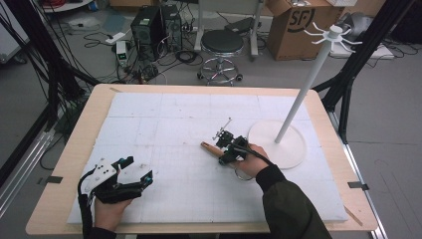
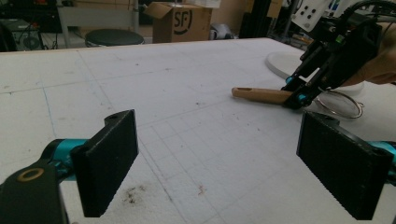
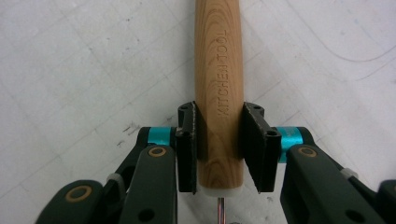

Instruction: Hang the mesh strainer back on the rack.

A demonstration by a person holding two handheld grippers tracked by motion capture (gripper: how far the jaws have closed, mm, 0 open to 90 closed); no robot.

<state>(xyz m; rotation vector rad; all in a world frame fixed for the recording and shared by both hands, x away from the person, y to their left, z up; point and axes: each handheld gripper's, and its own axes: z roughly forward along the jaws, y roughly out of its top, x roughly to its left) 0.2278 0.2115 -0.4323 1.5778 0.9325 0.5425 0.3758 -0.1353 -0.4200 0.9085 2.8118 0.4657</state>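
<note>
Right gripper (image 3: 218, 147): my jaws are pressed against both sides of the wooden handle (image 3: 218, 93), near its wire end; "KITCHEN TOOL" is printed along it.
Handle location: lying on the white foam mat (image 1: 164, 119), just left of the stand's round base (image 1: 293, 149).
Wire ring (image 2: 340, 103): on the mat beside that base, under my right hand (image 1: 252, 160).
Left gripper (image 2: 219, 170): jaws wide apart, holding nothing, well left of the base.

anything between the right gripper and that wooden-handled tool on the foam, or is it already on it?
Nothing in the way. The right gripper is already shut on the wooden handle, one pad on each side, with the tool lying on the white foam mat. The left gripper rests open, off to the side.
</note>
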